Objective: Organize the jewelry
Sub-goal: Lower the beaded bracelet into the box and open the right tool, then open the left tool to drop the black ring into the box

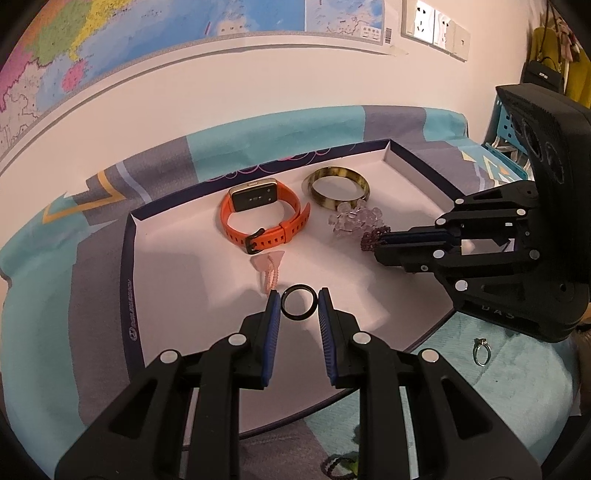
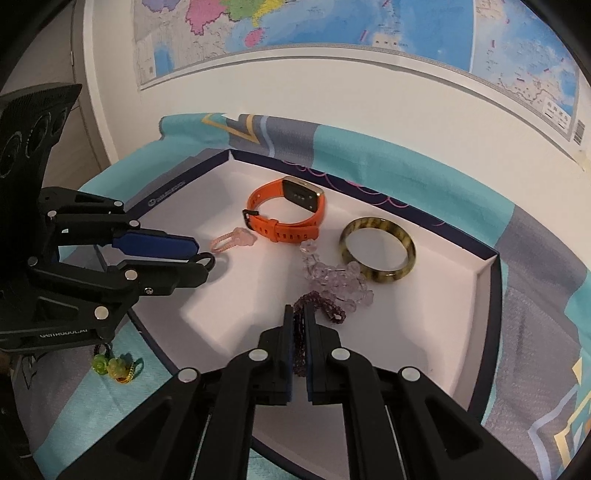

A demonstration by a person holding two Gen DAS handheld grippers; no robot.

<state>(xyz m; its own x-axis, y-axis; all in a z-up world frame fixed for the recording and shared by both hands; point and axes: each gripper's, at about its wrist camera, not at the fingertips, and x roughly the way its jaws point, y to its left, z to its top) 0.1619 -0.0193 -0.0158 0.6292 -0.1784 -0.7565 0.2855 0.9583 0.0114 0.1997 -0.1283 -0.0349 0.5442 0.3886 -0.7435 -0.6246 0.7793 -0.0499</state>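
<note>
A white tray [image 1: 177, 266] with a dark blue rim lies on the patterned cloth. My left gripper [image 1: 299, 295] is shut on a black ring [image 1: 299, 316] and holds it just above the tray's near part. The right wrist view shows the same ring [image 2: 209, 260] between that gripper's [image 2: 202, 259] fingertips. My right gripper [image 2: 298, 310] is shut on a dark purple beaded bracelet [image 2: 327, 304], whose loose end trails onto the tray [image 2: 251, 291]. In the tray lie an orange watch [image 1: 258, 218], a tortoiseshell bangle [image 1: 334, 188], a clear crystal bracelet [image 1: 352, 219] and a pink charm [image 1: 269, 267].
On the cloth outside the tray lie a silver ring [image 1: 481, 350] at the right, a green and yellow flower piece [image 2: 114, 365] and dark beads [image 1: 340, 463] near the front. A wall with a map [image 2: 332, 26] stands close behind the tray.
</note>
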